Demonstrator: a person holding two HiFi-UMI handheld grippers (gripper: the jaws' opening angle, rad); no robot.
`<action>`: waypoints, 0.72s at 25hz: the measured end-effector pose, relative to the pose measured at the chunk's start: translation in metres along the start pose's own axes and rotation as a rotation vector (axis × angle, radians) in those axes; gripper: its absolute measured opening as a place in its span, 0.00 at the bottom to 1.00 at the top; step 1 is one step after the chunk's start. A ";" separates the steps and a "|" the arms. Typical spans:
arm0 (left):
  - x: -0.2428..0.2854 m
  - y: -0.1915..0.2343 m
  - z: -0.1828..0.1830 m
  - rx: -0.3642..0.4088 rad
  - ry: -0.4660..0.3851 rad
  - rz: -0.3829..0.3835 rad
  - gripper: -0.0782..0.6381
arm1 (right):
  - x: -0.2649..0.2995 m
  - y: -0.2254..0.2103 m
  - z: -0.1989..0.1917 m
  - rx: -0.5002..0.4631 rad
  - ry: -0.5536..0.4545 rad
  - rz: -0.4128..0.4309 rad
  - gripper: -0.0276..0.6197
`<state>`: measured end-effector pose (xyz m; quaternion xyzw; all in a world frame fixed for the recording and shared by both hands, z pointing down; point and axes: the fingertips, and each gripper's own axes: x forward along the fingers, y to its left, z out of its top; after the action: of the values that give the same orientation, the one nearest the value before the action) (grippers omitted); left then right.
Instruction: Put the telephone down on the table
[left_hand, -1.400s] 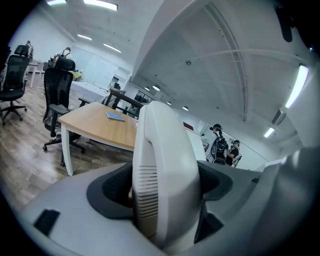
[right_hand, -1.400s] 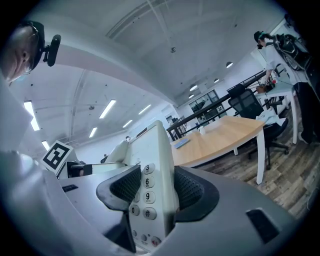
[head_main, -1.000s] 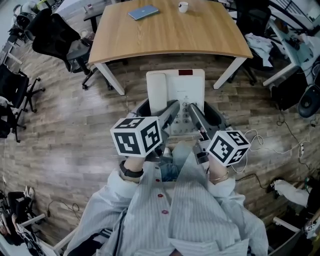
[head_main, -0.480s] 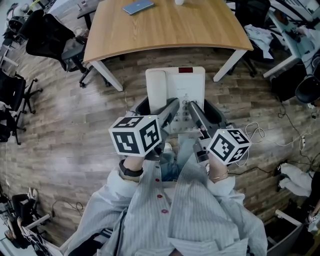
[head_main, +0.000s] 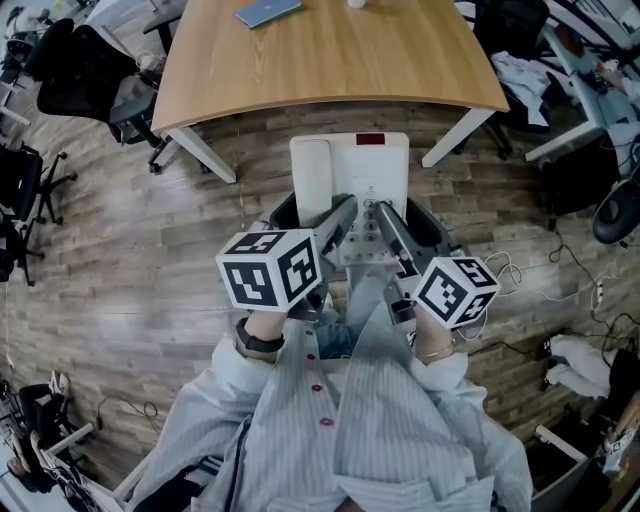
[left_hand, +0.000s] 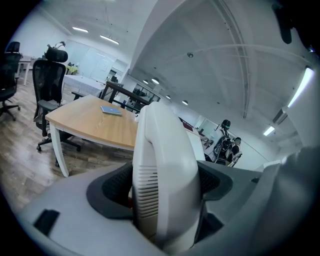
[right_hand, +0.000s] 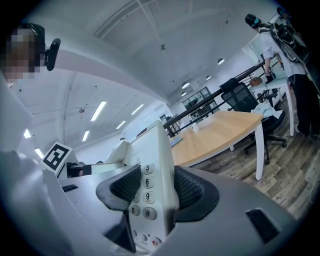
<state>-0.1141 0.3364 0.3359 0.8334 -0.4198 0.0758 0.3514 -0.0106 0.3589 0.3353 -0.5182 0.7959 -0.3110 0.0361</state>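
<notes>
Most of the head view is wood-plank floor (head_main: 150, 260). One curved wooden surface (head_main: 330, 70) on white legs fills the top; its far edge is cut off by the frame. Black office chairs (head_main: 80, 75) stand at its left corner.

Person: striped light shirt (head_main: 370, 430) across the lower frame. The hands are almost wholly hidden behind the two marker cubes (head_main: 272, 270).

The white telephone (head_main: 365, 165) is held in the air between the person and the near edge of the surface, touching nothing but the grippers. From above it lies over floor, not over the wood. How high it is cannot be judged. Its near end is covered by the gripper arms and cubes.

Left gripper (head_main: 315, 215): clamped on the handset side. In the left gripper view the handset (left_hand: 165, 165) stands edge-on between the dark pads (left_hand: 112, 187), both pressed against it, and it blocks most of the phone body behind.

Right gripper (head_main: 408, 225): clamped on the keypad side. The right gripper view shows the keys (right_hand: 148, 182) 3, 6, 9, 0 and # between the pads (right_hand: 187, 190); the other columns are hidden behind the left-hand pad.

Blue book (head_main: 268, 12) lies on the far left of the surface. White cup (head_main: 356, 3) beside it, mostly cut off at the top edge.
</notes>
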 end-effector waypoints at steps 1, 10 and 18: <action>0.009 0.001 0.005 -0.004 0.000 0.004 0.64 | 0.007 -0.006 0.006 0.002 0.005 0.003 0.39; 0.087 -0.004 0.063 -0.023 -0.027 0.045 0.64 | 0.060 -0.061 0.073 0.000 0.035 0.050 0.39; 0.155 -0.024 0.102 -0.039 -0.059 0.074 0.64 | 0.090 -0.115 0.132 -0.017 0.057 0.089 0.39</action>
<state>-0.0148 0.1793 0.3135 0.8121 -0.4619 0.0560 0.3522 0.0907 0.1915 0.3139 -0.4735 0.8215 -0.3169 0.0229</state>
